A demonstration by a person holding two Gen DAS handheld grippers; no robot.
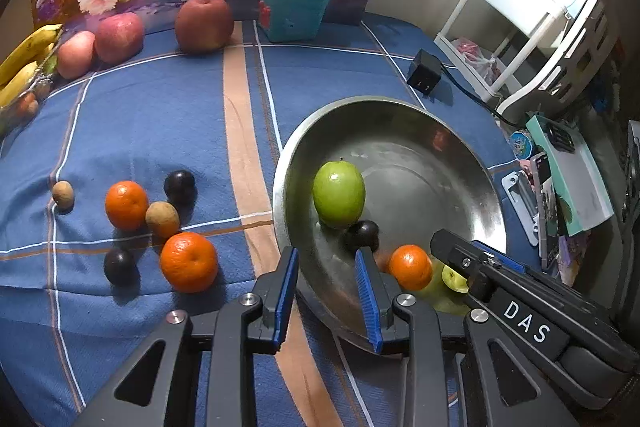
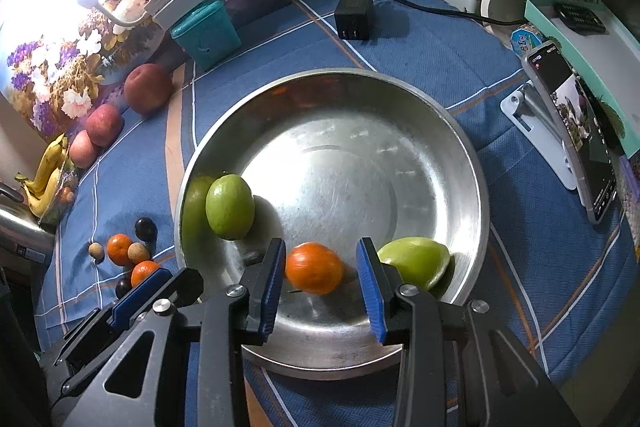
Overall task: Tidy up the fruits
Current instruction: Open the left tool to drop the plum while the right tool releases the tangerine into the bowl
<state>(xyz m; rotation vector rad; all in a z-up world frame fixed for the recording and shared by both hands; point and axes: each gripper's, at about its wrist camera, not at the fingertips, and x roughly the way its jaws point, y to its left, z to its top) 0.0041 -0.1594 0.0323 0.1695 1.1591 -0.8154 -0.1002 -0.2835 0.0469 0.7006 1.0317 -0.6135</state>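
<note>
Both tongs spread, gripping nothing: right gripper [image 2: 322,285] frames the orange [image 2: 314,267]; left gripper [image 1: 328,291] straddles the bowl [image 1: 460,147] rim.

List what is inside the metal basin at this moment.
Inside the metal basin: a whole green fruit, a second green fruit, one orange and a dark plum. The gripper fingers cover part of the near floor, so anything there is unseen.

I see the metal bowl [image 2: 460,131] on the tablecloth [image 1: 160,115], holding two guavas, a tangerine [image 2: 314,268] and a plum [image 1: 362,235]. Left of it lie loose tangerines, plums and longans; apples [image 1: 204,23] line the back edge.
</note>
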